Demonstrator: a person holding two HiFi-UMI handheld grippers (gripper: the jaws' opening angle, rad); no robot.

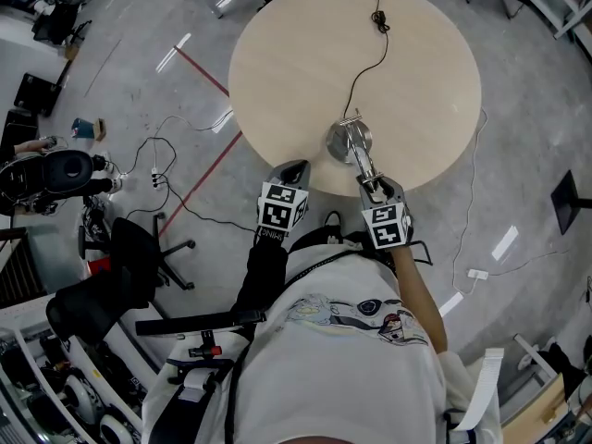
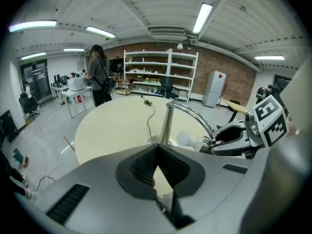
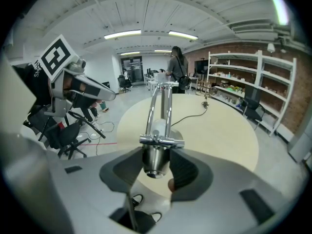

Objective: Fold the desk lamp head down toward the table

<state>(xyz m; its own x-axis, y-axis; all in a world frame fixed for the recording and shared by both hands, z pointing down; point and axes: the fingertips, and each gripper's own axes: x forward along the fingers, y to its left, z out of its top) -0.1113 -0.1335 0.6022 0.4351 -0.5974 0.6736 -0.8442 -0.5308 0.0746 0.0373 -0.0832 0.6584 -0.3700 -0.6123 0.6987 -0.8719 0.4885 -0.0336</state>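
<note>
Lamp head (image 3: 155, 162) half-hidden between right claw (image 3: 156, 149) pads (image 3: 186, 171) (touching both).

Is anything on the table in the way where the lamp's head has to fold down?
Nothing I can see. The table is bare wood below the lamp head. Only the lamp's own base and its cord sit on it. The right gripper has the head between its jaws.
</note>
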